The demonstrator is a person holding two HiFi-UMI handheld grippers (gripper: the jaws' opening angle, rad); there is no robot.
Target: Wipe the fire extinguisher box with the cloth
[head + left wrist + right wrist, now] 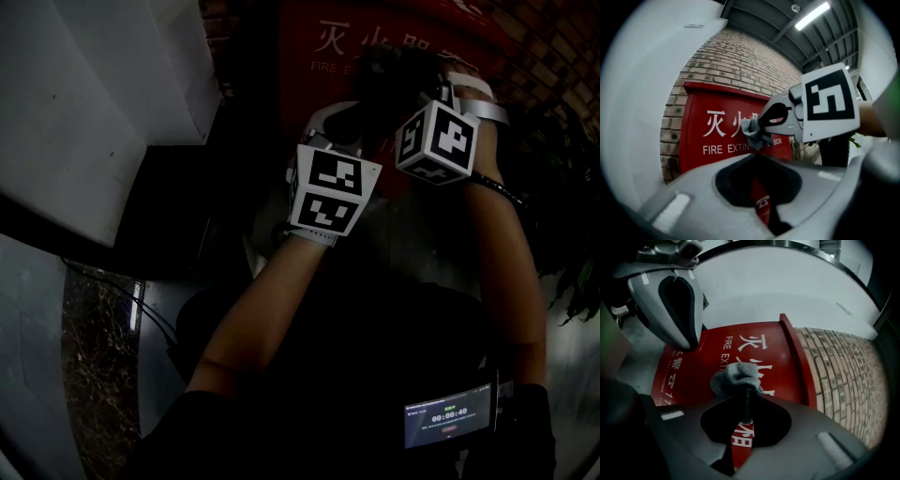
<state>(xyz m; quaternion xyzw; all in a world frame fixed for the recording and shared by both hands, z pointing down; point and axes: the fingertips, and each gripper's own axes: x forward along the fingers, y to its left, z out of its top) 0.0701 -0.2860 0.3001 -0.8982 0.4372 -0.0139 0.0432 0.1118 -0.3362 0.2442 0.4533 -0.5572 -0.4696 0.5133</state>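
Your box (782, 365) is red w/ white Chinese characters and "FIRE EXTIN…" lettering, and its front faces you. The grey cloth (737, 376) is bunched into a wad. Your right gripper (746, 401) has its fingers closed on it, holding the wad at the box front over the lettering. Can't tell if it touches. Left gripper (757, 158) has its fingers closed w/ nothing btwn them, just beside the right one and off the box. There's a brick wall (736, 61) behind the box, a white wall (642, 93) next to it, and a strip light (812, 15) on the grey ceiling. Green leaves (574, 281) are at your right. A small lit screen (450, 414) sits low by your body.
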